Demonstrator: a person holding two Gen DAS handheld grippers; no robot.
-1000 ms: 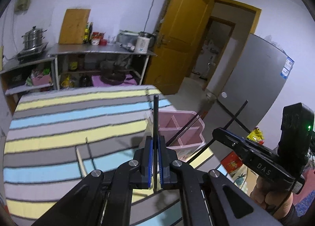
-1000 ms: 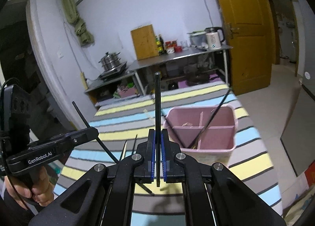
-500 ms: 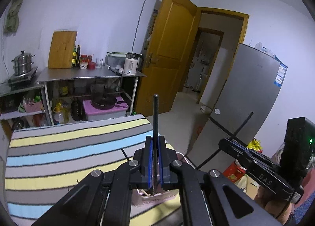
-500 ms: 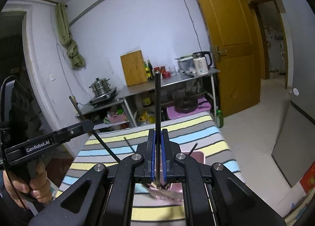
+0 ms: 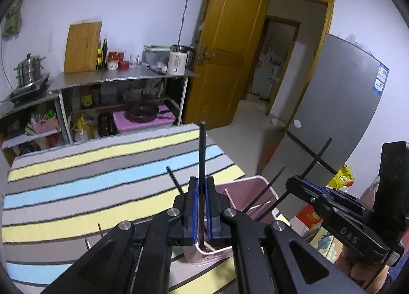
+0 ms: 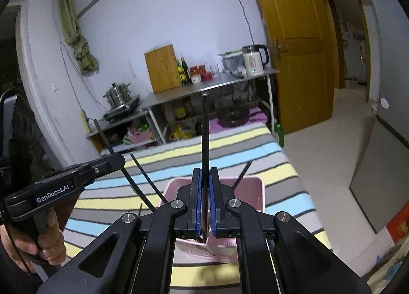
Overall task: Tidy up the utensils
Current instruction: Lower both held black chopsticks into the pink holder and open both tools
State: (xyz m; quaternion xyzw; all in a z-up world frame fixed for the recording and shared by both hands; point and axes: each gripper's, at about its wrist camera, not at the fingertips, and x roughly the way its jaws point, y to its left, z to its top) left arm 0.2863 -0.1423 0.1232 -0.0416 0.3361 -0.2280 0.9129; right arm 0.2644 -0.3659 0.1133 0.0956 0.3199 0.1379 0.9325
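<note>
Left gripper clamps a slim black chopstick upright, at twelve o'clock, aimed tip-down into the pink plastic divided bin. Right gripper clamps its own black chopstick likewise, seemingly for a straight drop.

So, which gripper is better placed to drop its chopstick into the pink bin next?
Probably the right gripper: its chopstick stands upright directly over the bin. The left gripper has the bin off to its right.
</note>
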